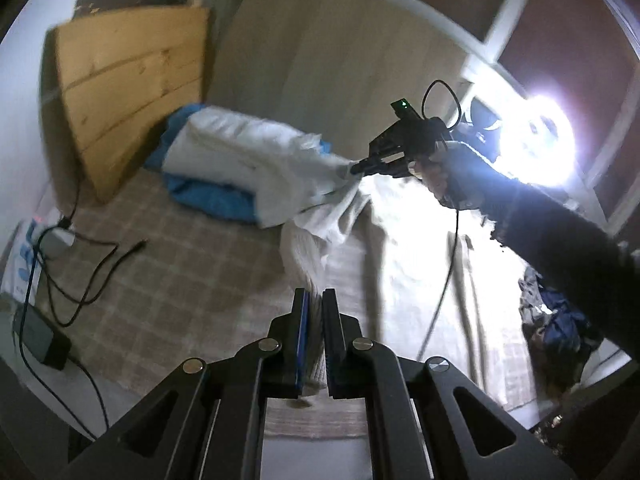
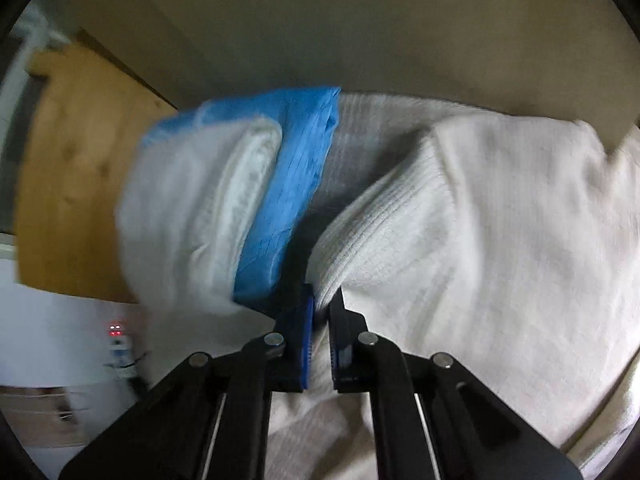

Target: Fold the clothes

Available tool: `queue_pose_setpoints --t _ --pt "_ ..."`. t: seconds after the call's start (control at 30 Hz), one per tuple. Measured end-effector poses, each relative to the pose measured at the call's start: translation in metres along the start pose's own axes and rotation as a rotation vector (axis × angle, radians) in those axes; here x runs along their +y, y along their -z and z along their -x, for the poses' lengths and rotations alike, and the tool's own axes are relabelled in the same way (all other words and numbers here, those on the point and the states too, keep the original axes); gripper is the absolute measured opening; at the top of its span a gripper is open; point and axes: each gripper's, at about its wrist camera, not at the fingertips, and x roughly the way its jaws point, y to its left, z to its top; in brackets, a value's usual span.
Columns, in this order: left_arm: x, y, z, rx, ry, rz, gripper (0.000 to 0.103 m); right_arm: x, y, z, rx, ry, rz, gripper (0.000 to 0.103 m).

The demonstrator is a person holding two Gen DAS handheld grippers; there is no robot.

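Note:
A white ribbed knit garment (image 1: 344,216) hangs stretched between both grippers above a checked bed cover (image 1: 180,264). My left gripper (image 1: 315,300) is shut on its near edge. My right gripper (image 1: 358,168), held in a gloved hand, is shut on its far corner, up and to the right. In the right wrist view the right gripper (image 2: 322,304) pinches the same white knit (image 2: 460,240), which fills the right half.
A pile of folded white and blue cloth (image 1: 224,160) lies at the head of the bed, also in the right wrist view (image 2: 224,200). A wooden board (image 1: 128,92) leans on the wall. Black cables (image 1: 80,272) and a charger lie left. Dark clothes (image 1: 556,312) lie right. A bright lamp (image 1: 536,144) glares.

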Motion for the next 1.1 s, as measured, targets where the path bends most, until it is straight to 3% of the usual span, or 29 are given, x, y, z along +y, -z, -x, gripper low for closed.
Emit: queue_pose_setpoints --t 0.07,0.1,0.17,0.2,0.23,0.33,0.43,0.5,0.63,0.77,0.8,0.87,0.97,1.0,1.03,1.1 --pt "-0.029 0.006 0.006 0.001 -0.003 -0.054 0.006 -0.030 0.011 0.032 -0.027 -0.076 -0.024 0.007" --pt "-0.048 0.014 0.006 0.024 0.017 -0.095 0.007 -0.058 -0.010 0.049 -0.033 -0.093 -0.034 0.007" --pt "-0.083 0.033 0.005 0.087 0.044 -0.177 0.013 -0.065 0.002 0.063 -0.007 0.083 0.050 0.013" --pt "-0.096 0.046 0.001 0.134 0.048 -0.200 0.020 -0.075 0.014 0.067 0.016 0.186 0.088 0.022" --pt "-0.103 0.055 -0.002 0.159 0.043 -0.203 0.027 -0.083 0.021 0.072 0.033 0.253 0.111 0.023" --pt "-0.108 0.078 -0.017 0.225 0.020 -0.153 0.025 -0.101 0.034 0.095 0.015 0.188 0.129 0.027" --pt "-0.113 0.091 -0.038 0.244 -0.004 -0.101 0.025 -0.108 0.059 0.100 0.028 0.226 0.197 0.029" --pt "-0.117 0.097 -0.050 0.242 -0.015 -0.092 0.025 -0.100 0.055 0.089 0.017 0.267 0.241 0.029" --pt "-0.128 0.098 -0.074 0.219 -0.072 -0.114 0.028 -0.076 0.069 0.068 0.020 0.169 0.303 0.029" --pt "-0.120 0.099 -0.093 0.226 -0.154 -0.159 0.035 -0.005 0.064 0.011 0.039 0.338 0.500 0.030" --pt "-0.113 0.101 -0.097 0.245 -0.158 -0.147 0.035 0.020 0.052 -0.015 0.057 0.357 0.523 0.034" --pt "-0.101 0.106 -0.103 0.281 -0.162 -0.125 0.035 0.025 0.055 -0.030 0.089 0.426 0.562 0.040" --pt "-0.091 0.116 -0.110 0.316 -0.159 -0.105 0.035 0.026 0.060 -0.051 0.110 0.559 0.623 0.040" --pt "-0.089 0.119 -0.111 0.321 -0.151 -0.094 0.033 0.025 0.059 -0.051 0.108 0.545 0.620 0.040" --pt "-0.088 0.120 -0.111 0.321 -0.148 -0.079 0.025 0.025 0.059 -0.050 0.107 0.530 0.615 0.037" --pt "-0.089 0.120 -0.106 0.306 -0.138 -0.060 0.009 0.025 0.054 -0.044 0.104 0.491 0.593 0.012"
